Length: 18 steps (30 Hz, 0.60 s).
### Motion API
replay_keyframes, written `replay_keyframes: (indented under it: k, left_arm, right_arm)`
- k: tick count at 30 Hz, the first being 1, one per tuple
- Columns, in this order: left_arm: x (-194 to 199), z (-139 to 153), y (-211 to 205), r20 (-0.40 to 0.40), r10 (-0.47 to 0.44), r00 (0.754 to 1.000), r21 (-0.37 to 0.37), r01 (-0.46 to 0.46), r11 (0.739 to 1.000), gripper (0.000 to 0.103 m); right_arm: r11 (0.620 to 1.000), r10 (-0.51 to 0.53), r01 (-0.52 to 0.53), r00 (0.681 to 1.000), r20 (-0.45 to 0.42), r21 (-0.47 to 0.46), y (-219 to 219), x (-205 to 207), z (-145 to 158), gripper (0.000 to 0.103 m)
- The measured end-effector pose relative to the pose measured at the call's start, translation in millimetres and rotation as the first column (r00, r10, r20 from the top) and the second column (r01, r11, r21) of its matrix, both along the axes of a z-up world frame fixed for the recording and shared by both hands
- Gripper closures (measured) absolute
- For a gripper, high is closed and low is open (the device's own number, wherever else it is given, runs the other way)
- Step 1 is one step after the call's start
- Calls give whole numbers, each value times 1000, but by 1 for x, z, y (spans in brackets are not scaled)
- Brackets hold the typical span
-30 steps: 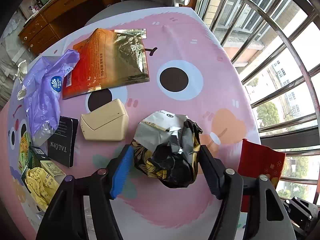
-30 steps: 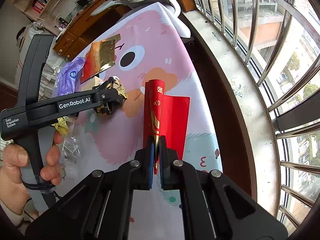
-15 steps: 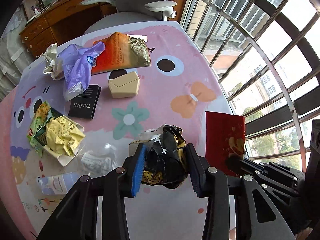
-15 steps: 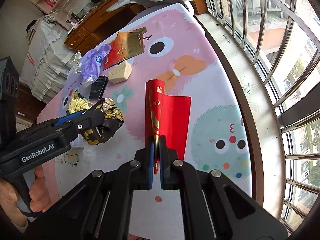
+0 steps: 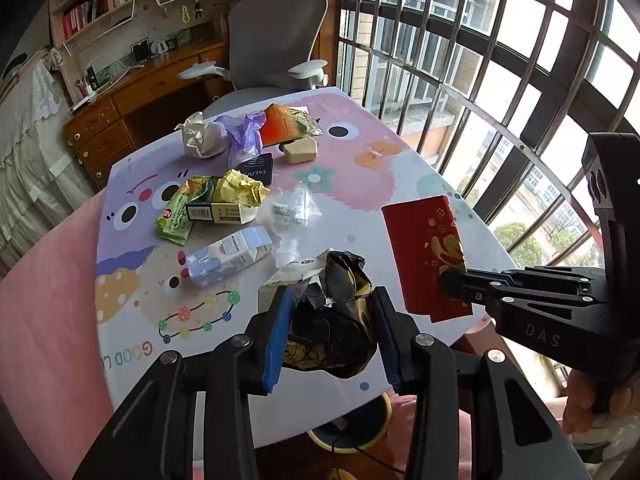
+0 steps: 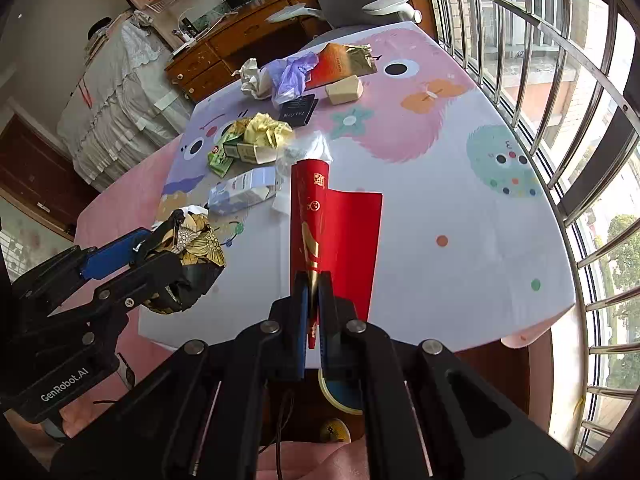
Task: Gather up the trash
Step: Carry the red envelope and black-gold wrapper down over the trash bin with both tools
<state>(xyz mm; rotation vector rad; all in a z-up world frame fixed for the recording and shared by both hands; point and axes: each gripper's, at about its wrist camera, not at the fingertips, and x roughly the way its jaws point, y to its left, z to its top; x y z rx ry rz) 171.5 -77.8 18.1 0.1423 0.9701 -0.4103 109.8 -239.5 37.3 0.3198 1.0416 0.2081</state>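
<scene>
Trash lies in a loose heap across the far half of the worktop (image 5: pixel 360 184): an orange foil pouch (image 5: pixel 286 124), a purple plastic bag (image 5: pixel 242 136), a crumpled yellow wrapper (image 5: pixel 236 194) and a pale blue carton (image 5: pixel 230 256). Held above the near edge, the right gripper (image 6: pixel 314 312) pinches a red envelope (image 6: pixel 336 236) with jaws nearly closed. The left gripper (image 5: pixel 330 340), partly open, clamps a crumpled black-and-gold wrapper (image 5: pixel 332 320).

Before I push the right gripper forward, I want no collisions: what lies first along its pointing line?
The right gripper, shut on the red envelope, likely meets the clear plastic wrapper near the envelope's tip first; depth is uncertain.
</scene>
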Motion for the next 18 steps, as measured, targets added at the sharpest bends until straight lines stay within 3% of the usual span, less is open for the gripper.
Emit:
replay_keyframes:
  k: [4, 10, 14, 18]
  left_arm:
    - [-68, -3, 43, 24, -18, 1000, -30, 19, 999, 63]
    - [-145, -32, 85, -59, -22, 998, -53, 18, 998, 63]
    - [-175, -63, 91, -123, -15, 992, -56, 8, 998, 63]
    - [-196, -103, 86, -206, 7, 979, -60, -20, 998, 63]
  right_arm:
    - [1000, -17, 16, 1000, -10, -27, 35, -68, -9, 100]
    - [998, -5, -3, 993, -114, -69, 69, -148, -36, 100]
    - [995, -11, -7, 985, -173, -101, 72, -177, -59, 100]
    - [995, -33, 9, 966, -255, -95, 65, -189, -100, 100]
